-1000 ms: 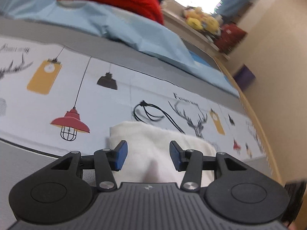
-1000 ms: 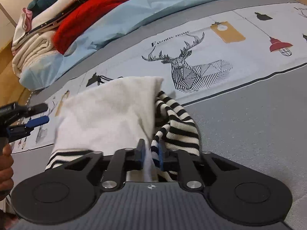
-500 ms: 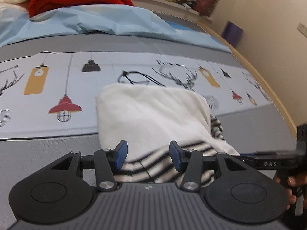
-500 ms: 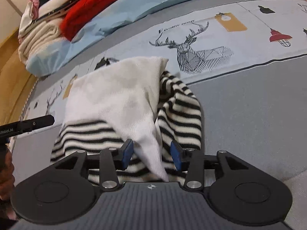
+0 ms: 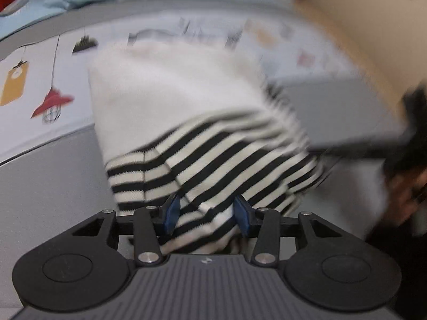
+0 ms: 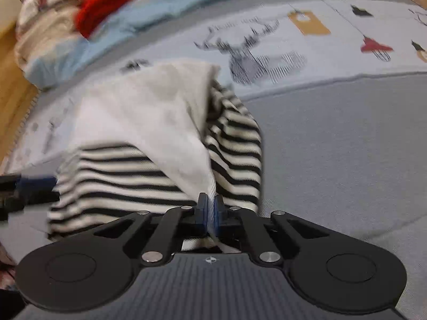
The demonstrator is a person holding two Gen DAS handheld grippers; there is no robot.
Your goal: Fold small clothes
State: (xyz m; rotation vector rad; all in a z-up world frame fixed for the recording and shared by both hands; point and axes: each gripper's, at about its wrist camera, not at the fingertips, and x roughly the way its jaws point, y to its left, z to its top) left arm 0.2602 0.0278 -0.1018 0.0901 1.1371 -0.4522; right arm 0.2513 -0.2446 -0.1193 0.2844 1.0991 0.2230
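A small garment, white (image 6: 138, 117) on one side and black-and-white striped (image 6: 120, 181) on the other, lies partly folded on the bed. My right gripper (image 6: 211, 213) is shut on the near corner of its white flap, at the garment's right side. In the blurred left wrist view the striped hem (image 5: 213, 154) bunches between the blue pads of my left gripper (image 5: 206, 213). Its jaws are closing but still stand apart. The left gripper (image 6: 50, 189) shows at the garment's left edge in the right wrist view. The right gripper (image 5: 373, 146) is a dark blur in the left one.
The bed cover (image 6: 307, 40) is printed with deer and lamps, with plain grey cloth (image 6: 347, 146) nearer me. Behind lie a light blue sheet (image 6: 160, 8), a red garment (image 6: 112, 8) and stacked clothes (image 6: 40, 26). A wooden bed edge (image 6: 10, 85) runs at left.
My right jaws opened around the white flap, then shut on its corner. The left gripper dropped toward the striped hem, which now sits between its pads.
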